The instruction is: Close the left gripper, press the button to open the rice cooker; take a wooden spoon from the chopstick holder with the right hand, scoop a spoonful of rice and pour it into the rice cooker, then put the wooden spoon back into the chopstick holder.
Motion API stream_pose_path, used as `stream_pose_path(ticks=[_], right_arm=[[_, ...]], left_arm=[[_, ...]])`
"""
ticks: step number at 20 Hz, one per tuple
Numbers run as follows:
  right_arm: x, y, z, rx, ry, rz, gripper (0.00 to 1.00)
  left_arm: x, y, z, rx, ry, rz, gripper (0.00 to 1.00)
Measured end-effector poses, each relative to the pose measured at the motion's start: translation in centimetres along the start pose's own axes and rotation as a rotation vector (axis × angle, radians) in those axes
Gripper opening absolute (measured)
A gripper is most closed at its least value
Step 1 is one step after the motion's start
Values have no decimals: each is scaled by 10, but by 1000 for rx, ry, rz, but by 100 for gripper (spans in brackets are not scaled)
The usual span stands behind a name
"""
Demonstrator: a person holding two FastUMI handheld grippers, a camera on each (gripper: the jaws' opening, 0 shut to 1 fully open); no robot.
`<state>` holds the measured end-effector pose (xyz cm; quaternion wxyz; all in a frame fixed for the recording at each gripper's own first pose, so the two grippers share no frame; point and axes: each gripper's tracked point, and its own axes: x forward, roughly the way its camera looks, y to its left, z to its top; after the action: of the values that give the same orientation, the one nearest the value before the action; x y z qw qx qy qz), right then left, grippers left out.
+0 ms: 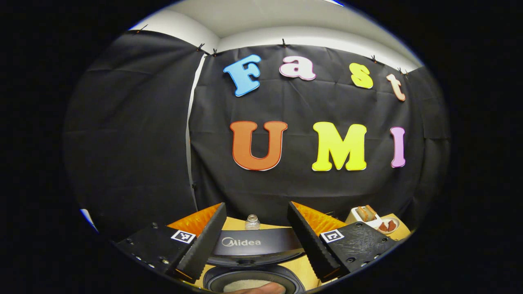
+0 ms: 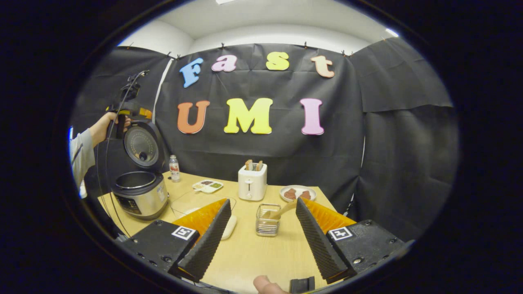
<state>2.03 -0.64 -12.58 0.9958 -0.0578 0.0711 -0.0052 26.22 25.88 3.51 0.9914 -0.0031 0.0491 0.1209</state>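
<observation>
Rice cooker (image 2: 141, 192): standing at the table's left edge, lid (image 2: 143, 143) swung up and open, so the button step looking done; pot inside already holding some rice (image 1: 247, 284).
Left gripper (image 1: 255, 239): hovering above the open cooker, jaws spread wide, holding nothing; likely lifting clear to leave room for pouring.
Right gripper (image 2: 261, 239): jaws gaping apart and empty, aiming across the table at the holder, probably lining up for the spoon.
Wooden spoon (image 2: 282, 210): leaning in the wire chopstick holder (image 2: 267, 220) near the table's middle, handle tilting right, not yet taken.
Table (image 2: 253, 253): pale wood, also carrying a toaster (image 2: 252, 181), a small plate (image 2: 297, 192) and a bottle (image 2: 174, 167) toward the back edge.
Room: black cloth hanging behind, white ceiling above.
</observation>
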Motion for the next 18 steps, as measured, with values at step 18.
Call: stream_pose_path(ticks=[18], right_arm=[[-52,10,3,22,-37,25,100]], left_arm=[[-87,-9,-60,-21,100,-5,100]])
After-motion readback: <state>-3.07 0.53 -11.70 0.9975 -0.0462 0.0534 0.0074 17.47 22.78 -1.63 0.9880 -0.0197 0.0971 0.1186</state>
